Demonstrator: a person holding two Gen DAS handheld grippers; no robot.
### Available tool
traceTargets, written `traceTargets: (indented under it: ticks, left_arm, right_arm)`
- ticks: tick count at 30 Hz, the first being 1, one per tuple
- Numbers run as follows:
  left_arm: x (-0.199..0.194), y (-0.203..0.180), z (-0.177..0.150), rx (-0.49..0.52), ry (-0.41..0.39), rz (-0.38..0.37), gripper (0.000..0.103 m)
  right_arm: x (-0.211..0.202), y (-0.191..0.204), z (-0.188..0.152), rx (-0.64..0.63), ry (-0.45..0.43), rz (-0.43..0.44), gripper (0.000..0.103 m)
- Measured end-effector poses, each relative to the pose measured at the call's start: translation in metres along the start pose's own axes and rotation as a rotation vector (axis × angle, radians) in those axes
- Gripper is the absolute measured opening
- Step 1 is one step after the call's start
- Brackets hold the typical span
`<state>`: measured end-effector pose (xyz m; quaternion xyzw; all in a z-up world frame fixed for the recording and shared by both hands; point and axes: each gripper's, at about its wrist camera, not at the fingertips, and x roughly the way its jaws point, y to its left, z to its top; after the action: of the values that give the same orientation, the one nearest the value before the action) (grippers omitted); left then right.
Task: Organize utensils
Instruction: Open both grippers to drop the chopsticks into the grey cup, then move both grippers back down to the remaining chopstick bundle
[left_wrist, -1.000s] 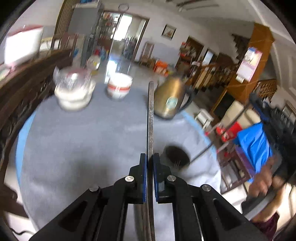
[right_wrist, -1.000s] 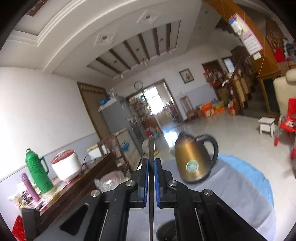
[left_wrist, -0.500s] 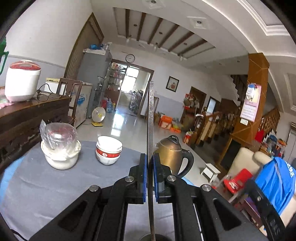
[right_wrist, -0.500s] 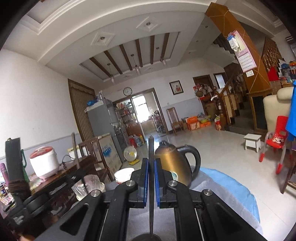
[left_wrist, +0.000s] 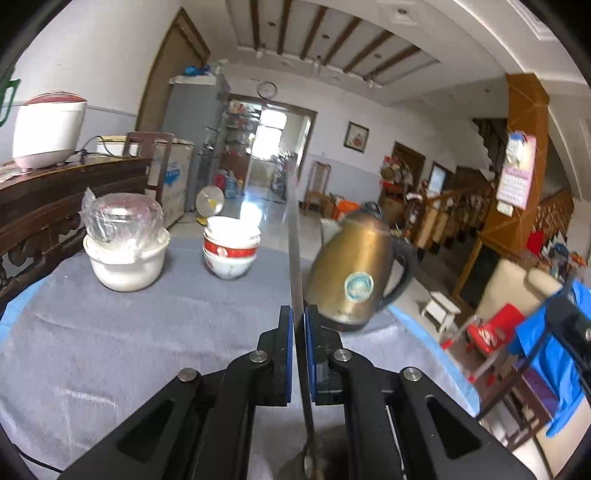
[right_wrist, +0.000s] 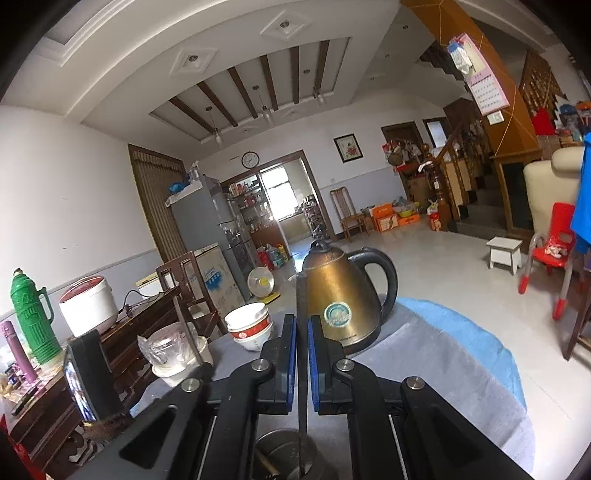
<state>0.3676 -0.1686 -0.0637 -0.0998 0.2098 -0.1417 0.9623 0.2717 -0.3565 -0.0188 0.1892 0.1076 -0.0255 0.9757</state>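
My left gripper (left_wrist: 299, 325) is shut on a long thin metal utensil (left_wrist: 295, 240). The utensil stands upright between the blue pads, and its lower end reaches a dark round holder (left_wrist: 321, 463) at the bottom edge. My right gripper (right_wrist: 302, 332) is shut on a dark flat utensil (right_wrist: 301, 299), also upright. Its lower end hangs over a round metal holder (right_wrist: 284, 448) with another utensil lying inside. In the right wrist view the left gripper's black body (right_wrist: 86, 369) shows at the far left.
A brass kettle (left_wrist: 354, 273) (right_wrist: 340, 295) stands on the grey tablecloth (left_wrist: 129, 350) just beyond both grippers. Stacked red-and-white bowls (left_wrist: 231, 247) (right_wrist: 249, 325) and a white pot with a plastic-wrapped bowl (left_wrist: 125, 243) (right_wrist: 173, 350) sit at the back left. A dark wooden sideboard (left_wrist: 55, 192) borders the table's left.
The left gripper has swung from looking down at the table to nearly level and moved towards the kettle. The right gripper has sunk, and the holder now shows beneath it. Both keep their utensils.
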Motion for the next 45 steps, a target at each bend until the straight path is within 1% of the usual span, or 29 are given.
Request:
traceTargets:
  ticks: [4, 7, 11, 12, 13, 14, 15, 16, 19, 22, 26, 27, 28, 30, 31, 34, 36, 38, 40, 42, 45]
  left_arm:
    - [-0.006, -0.002, -0.009, 0.034, 0.053, -0.047, 0.007]
    - [-0.019, 0.002, -0.011, 0.039, 0.073, -0.094, 0.007]
    - [-0.043, 0.011, -0.010, 0.039, 0.095, -0.137, 0.007]
    - [-0.051, 0.016, -0.010, 0.041, 0.111, -0.146, 0.011]
    - [-0.056, 0.018, -0.011, 0.047, 0.125, -0.143, 0.015]
    - [-0.062, 0.023, -0.012, 0.062, 0.158, -0.127, 0.035]
    - [-0.068, 0.028, -0.014, 0.070, 0.203, -0.107, 0.056]
    - [-0.074, 0.035, -0.016, 0.069, 0.231, -0.090, 0.060]
    - [-0.095, 0.052, -0.023, 0.076, 0.257, -0.027, 0.060]
    - [-0.112, 0.068, -0.032, 0.113, 0.316, 0.040, 0.060]
    - [-0.136, 0.086, -0.041, 0.172, 0.343, 0.128, 0.062]
    - [-0.142, 0.091, -0.045, 0.189, 0.349, 0.155, 0.063]
    - [-0.145, 0.097, -0.047, 0.193, 0.352, 0.170, 0.063]
    - [-0.153, 0.110, -0.053, 0.176, 0.368, 0.196, 0.065]
    - [-0.155, 0.117, -0.056, 0.160, 0.380, 0.207, 0.065]
    - [-0.160, 0.130, -0.068, 0.124, 0.402, 0.239, 0.065]
    - [-0.162, 0.130, -0.073, 0.126, 0.397, 0.266, 0.065]
    - [-0.164, 0.125, -0.075, 0.140, 0.391, 0.269, 0.065]
    - [-0.167, 0.121, -0.075, 0.148, 0.388, 0.271, 0.066]
    - [-0.170, 0.119, -0.075, 0.153, 0.380, 0.271, 0.071]
    - [-0.171, 0.117, -0.074, 0.164, 0.365, 0.284, 0.072]
  right_arm:
    - [-0.004, 0.003, -0.005, -0.001, 0.028, 0.024, 0.008]
    - [-0.008, 0.000, -0.006, 0.021, 0.052, 0.053, 0.010]
    - [-0.014, -0.005, -0.011, 0.063, 0.102, 0.097, 0.011]
    - [-0.017, -0.008, -0.011, 0.077, 0.116, 0.107, 0.015]
    - [-0.019, -0.009, -0.012, 0.089, 0.123, 0.115, 0.023]
    - [-0.024, -0.013, -0.013, 0.108, 0.128, 0.128, 0.030]
    - [-0.028, -0.016, -0.013, 0.126, 0.127, 0.135, 0.052]
    - [-0.037, -0.021, -0.015, 0.154, 0.111, 0.151, 0.075]
    - [-0.059, -0.024, -0.019, 0.149, 0.069, 0.158, 0.076]
    - [-0.077, -0.028, -0.025, 0.168, 0.058, 0.172, 0.074]
    - [-0.094, -0.031, -0.034, 0.189, 0.076, 0.202, 0.073]
    - [-0.096, -0.029, -0.035, 0.184, 0.087, 0.209, 0.070]
    - [-0.099, -0.025, -0.041, 0.171, 0.109, 0.222, 0.065]
    - [-0.102, -0.018, -0.050, 0.148, 0.146, 0.239, 0.060]
    - [-0.102, -0.014, -0.060, 0.129, 0.178, 0.248, 0.057]
    - [-0.094, -0.005, -0.085, 0.106, 0.267, 0.253, 0.057]
    - [-0.085, 0.000, -0.102, 0.115, 0.336, 0.256, 0.057]
    - [-0.078, 0.006, -0.115, 0.112, 0.390, 0.248, 0.057]
    - [-0.074, 0.013, -0.122, 0.092, 0.420, 0.244, 0.058]
    - [-0.069, 0.020, -0.125, 0.068, 0.439, 0.232, 0.058]
    - [-0.066, 0.025, -0.131, 0.054, 0.466, 0.217, 0.058]
